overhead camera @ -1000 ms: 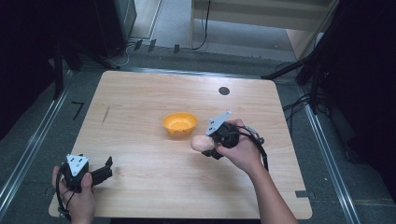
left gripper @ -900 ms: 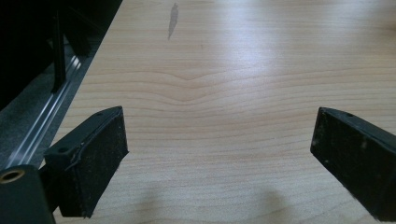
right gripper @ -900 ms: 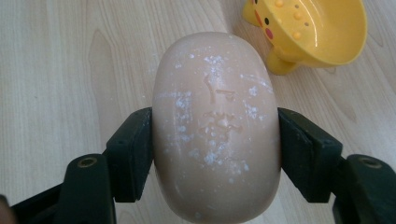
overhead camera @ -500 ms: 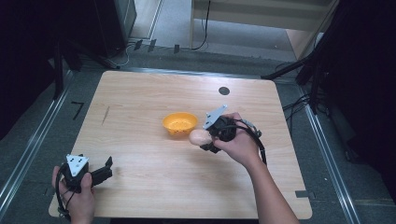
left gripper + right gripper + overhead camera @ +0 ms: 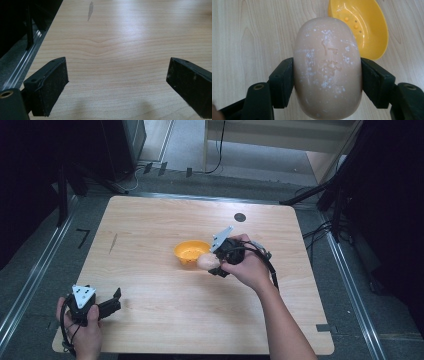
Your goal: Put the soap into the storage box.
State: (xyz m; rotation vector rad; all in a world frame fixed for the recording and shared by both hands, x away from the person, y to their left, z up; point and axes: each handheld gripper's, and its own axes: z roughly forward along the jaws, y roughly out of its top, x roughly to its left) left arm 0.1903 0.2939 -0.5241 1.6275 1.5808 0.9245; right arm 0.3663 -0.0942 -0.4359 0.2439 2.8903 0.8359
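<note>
Soap held in the right tongs beside the yellow dish, mid-table.

The right tongs [image 5: 327, 75] clamp the soap [image 5: 327, 67] across its rounded sides, so it could squirt out under more squeeze or tip as it is lowered, missing the dish [image 5: 362, 25] just beyond it. The soap is a smooth, pale pink oval, flecked with white residue and stamped faintly. The left tongs [image 5: 117, 85] gape empty over the table [image 5: 150, 220] near its near-left corner.
</note>
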